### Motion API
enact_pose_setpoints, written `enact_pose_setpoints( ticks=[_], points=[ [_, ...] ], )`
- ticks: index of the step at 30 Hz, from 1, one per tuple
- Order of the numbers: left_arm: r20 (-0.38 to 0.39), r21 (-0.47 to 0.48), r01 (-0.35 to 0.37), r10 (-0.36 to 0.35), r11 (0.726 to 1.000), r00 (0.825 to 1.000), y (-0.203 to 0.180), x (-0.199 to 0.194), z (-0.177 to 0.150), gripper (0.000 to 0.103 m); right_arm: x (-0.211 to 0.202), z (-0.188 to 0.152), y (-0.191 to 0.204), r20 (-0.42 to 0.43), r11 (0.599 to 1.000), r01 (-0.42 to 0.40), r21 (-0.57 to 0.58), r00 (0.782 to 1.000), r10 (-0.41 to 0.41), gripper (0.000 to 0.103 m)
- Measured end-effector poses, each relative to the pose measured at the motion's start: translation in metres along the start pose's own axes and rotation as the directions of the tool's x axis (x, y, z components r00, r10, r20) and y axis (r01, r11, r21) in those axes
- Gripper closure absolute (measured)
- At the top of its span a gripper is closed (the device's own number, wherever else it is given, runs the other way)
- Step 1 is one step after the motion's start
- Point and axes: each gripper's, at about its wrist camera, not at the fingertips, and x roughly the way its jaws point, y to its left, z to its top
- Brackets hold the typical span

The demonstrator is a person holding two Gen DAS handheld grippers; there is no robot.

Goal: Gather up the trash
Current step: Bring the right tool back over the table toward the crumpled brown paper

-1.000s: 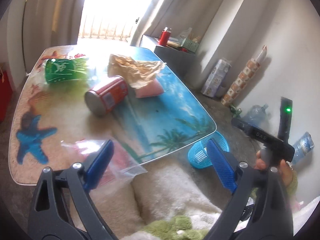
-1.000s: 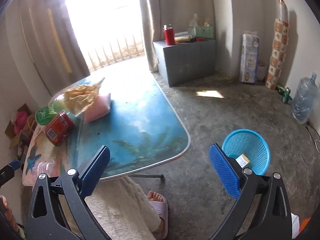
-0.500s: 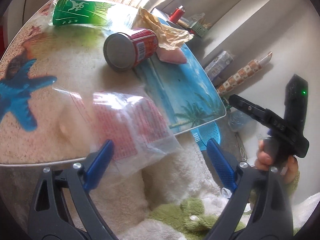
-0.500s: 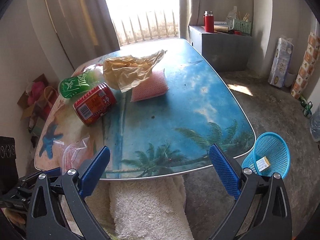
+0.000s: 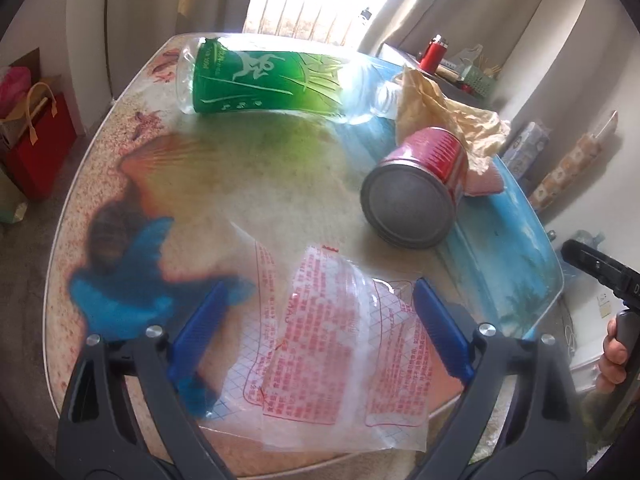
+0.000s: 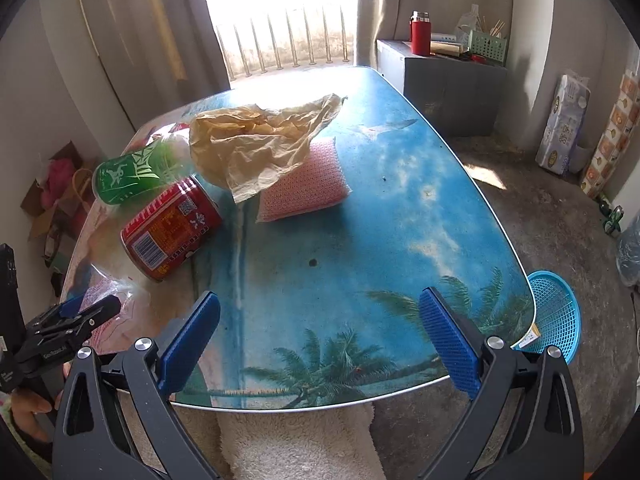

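A clear plastic bag with red print (image 5: 340, 340) lies flat at the table's near edge, between the spread blue fingers of my open left gripper (image 5: 320, 328). Behind it a red can (image 5: 420, 192) lies on its side, and a green-labelled bottle (image 5: 272, 80) lies further back. Crumpled tan paper (image 6: 256, 140) rests over a pink sponge (image 6: 304, 188). My right gripper (image 6: 320, 340) hangs open above the table's blue front part, with nothing between its fingers. The left gripper (image 6: 76, 312) shows at the lower left of the right wrist view, over the bag (image 6: 108, 304).
The beach-print table (image 6: 400, 208) fills both views. A blue mesh basket (image 6: 556, 312) holding a small scrap stands on the floor past the table's right corner. A grey cabinet (image 6: 452, 92) stands behind, a red gift bag (image 5: 36, 148) at left, and a white fluffy rug (image 6: 296, 440) under the front edge.
My left gripper has moved in over the table until the plastic bag lies between its fingers. My right gripper has swung from the basket side to face the table.
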Motion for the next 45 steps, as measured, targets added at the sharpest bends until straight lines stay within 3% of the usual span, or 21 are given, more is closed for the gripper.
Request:
enact_pose_setpoints(
  ticks=[3, 5, 10, 15, 25, 31, 40, 43, 45],
  points=[
    [0.049, -0.009, -0.076, 0.076, 0.997, 0.996, 0.011, 0.002, 0.016, 0.013, 0.008, 0.005, 0.009, -0.008, 1.0, 0.0, -0.028, 1.0, -0.001, 0.006],
    [0.064, -0.037, -0.076, 0.078, 0.996, 0.995, 0.02, -0.001, 0.025, 0.013, 0.014, 0.006, 0.015, -0.014, 0.999, 0.0, -0.044, 1.0, -0.001, 0.006],
    [0.157, -0.12, 0.077, -0.057, 0.99, 0.986, 0.032, -0.028, 0.035, 0.009, 0.03, 0.009, 0.027, -0.037, 0.996, -0.023, -0.082, 0.999, 0.02, 0.006],
    [0.19, -0.176, 0.148, -0.114, 0.973, 0.975, 0.034, -0.04, 0.038, 0.009, 0.052, 0.008, 0.034, -0.095, 0.997, -0.03, -0.077, 0.995, 0.023, 0.006],
    [0.136, -0.125, 0.105, -0.087, 0.987, 0.987, 0.012, -0.048, 0.029, 0.009, 0.075, -0.004, 0.039, -0.161, 0.995, 0.025, -0.096, 0.986, -0.04, 0.006],
    [0.046, -0.096, 0.064, -0.06, 0.993, 0.997, -0.001, -0.039, 0.033, 0.009, 0.073, -0.007, 0.038, -0.163, 0.992, 0.028, -0.12, 0.986, -0.047, 0.006],
    [0.086, -0.024, -0.054, 0.056, 0.998, 0.995, -0.019, -0.048, 0.048, 0.009, 0.071, -0.011, 0.034, -0.14, 0.99, 0.016, -0.138, 0.99, -0.035, 0.006],
    [0.102, -0.02, -0.061, 0.062, 0.998, 0.993, -0.018, -0.049, 0.054, 0.009, 0.07, -0.012, 0.033, -0.141, 0.989, 0.008, -0.148, 0.99, -0.029, 0.006],
    [0.12, -0.019, -0.027, 0.029, 0.999, 0.992, -0.015, -0.052, 0.06, 0.008, 0.069, -0.014, 0.033, -0.137, 0.988, 0.003, -0.155, 0.99, -0.024, 0.006]
  ],
)
